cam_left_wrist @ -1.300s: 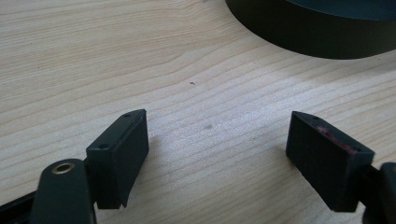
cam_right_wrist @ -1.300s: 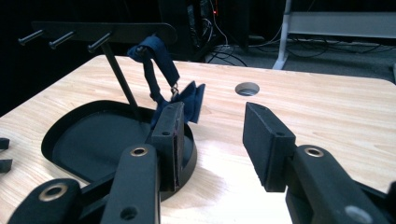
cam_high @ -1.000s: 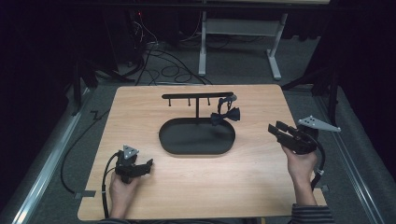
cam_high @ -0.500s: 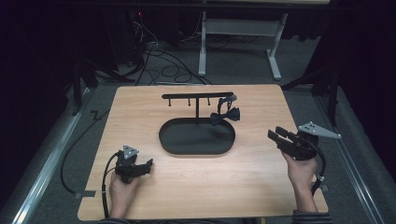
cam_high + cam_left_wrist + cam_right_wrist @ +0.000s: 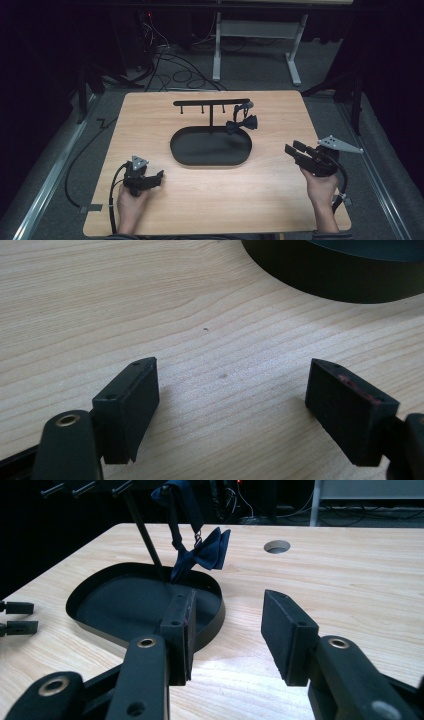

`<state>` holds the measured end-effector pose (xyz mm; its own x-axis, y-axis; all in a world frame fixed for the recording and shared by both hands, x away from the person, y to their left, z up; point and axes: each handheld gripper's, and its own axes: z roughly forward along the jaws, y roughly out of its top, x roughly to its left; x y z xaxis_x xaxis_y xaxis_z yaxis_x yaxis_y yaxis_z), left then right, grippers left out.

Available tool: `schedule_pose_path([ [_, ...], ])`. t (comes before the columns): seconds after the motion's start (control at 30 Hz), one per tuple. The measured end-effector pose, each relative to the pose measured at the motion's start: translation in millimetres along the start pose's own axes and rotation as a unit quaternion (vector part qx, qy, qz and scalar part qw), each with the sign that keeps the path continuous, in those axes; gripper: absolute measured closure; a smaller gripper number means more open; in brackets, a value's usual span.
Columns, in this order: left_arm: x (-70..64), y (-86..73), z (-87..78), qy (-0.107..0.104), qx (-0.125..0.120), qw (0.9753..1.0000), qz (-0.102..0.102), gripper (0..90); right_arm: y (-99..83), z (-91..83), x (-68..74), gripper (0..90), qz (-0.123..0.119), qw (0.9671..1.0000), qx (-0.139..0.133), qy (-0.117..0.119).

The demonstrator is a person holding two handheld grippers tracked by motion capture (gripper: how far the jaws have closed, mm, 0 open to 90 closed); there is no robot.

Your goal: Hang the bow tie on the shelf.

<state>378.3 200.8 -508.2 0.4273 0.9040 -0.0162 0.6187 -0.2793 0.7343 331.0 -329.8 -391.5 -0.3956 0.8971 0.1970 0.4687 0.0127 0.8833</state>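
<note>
A dark blue bow tie (image 5: pixel 241 123) (image 5: pixel 200 552) hangs by its strap from the right end of a black T-shaped stand (image 5: pixel 211 103). The stand rises from an oval black tray (image 5: pixel 190 155) (image 5: pixel 90 592) in the middle of the wooden table (image 5: pixel 165 197). My left gripper (image 5: pixel 156 178) (image 5: pixel 232 405) rests low near the table's front left, open and empty, pointing toward the tray wall (image 5: pixel 320 277). My right gripper (image 5: pixel 292 148) (image 5: pixel 227 632) is held at the right side, open and empty, pointing left at the tray and bow tie.
A round cable hole (image 5: pixel 277 546) is cut in the tabletop beyond the tray. Cables (image 5: pixel 170 65) and a white table frame (image 5: pixel 255 45) lie on the floor behind the table. Bare wood surrounds the tray.
My right gripper has drawn back toward the table's front edge and slightly lower. The left gripper and the bow tie have stayed put.
</note>
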Motion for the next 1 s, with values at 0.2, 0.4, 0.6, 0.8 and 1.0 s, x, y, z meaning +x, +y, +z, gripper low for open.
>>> schedule_pose_path([
  [0.2,0.0,0.0,0.0,0.0,0.0,1.0,0.0,21.9,-4.3,3.6,1.6,58.9,0.004,1.0,0.002,0.007],
  [0.4,0.0,0.0,0.0,0.0,0.0,1.0,0.0,22.0,-8.0,9.1,5.3,58.9,0.005,0.9998,0.004,0.016],
  [0.6,-0.1,0.0,0.0,0.0,0.0,1.0,0.0,21.9,-11.9,12.9,7.0,58.8,0.008,0.9997,0.008,0.021],
  [0.8,-0.1,0.0,0.0,0.0,0.0,1.0,0.0,21.9,-16.7,15.5,8.8,58.7,0.012,0.9995,0.011,0.025],
  [1.0,-0.1,0.0,0.0,0.0,0.0,1.0,0.0,21.8,-20.2,17.0,9.1,58.6,0.013,0.9994,0.014,0.028],
])
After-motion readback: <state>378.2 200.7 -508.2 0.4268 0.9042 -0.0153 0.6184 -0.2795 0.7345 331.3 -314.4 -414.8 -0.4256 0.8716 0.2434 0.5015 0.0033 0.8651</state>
